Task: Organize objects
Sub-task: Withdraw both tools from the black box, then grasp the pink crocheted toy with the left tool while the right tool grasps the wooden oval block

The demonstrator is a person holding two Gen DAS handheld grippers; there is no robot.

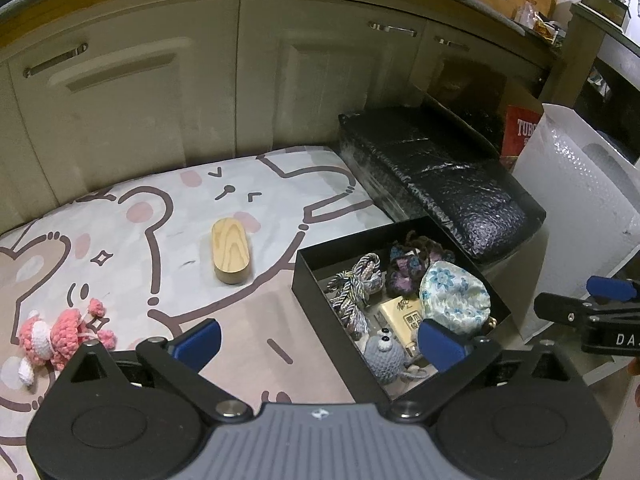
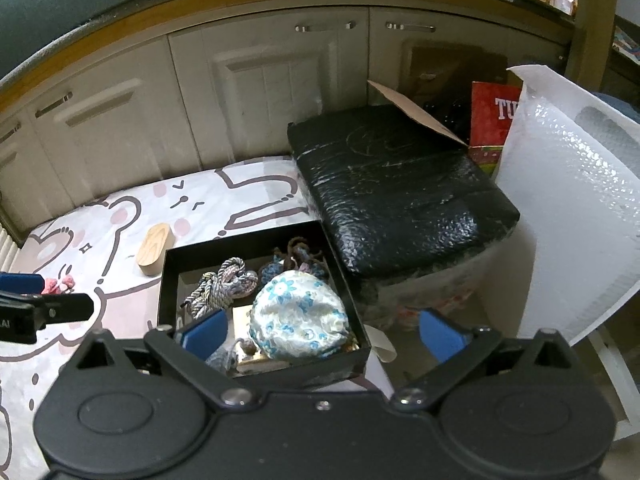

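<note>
A wooden block lies on the cartoon mat beside the filled black box.

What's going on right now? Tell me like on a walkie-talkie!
Left gripper and right gripper: jaws open, empty. Black box part-filled; wooden block and pink crochet toy lie outside on the mat. Nothing blocking either.

A black box holds a white pouch with blue flowers, a grey-and-lilac braided cord, a dark purple crochet piece and a grey crochet toy. On the white-and-pink sheet with brown cartoon-bear outlines lie a pale wooden block with visible grain and a pink-and-white crochet doll. Beside them are a glossy black wrapped bundle and white bubble wrap.
</note>
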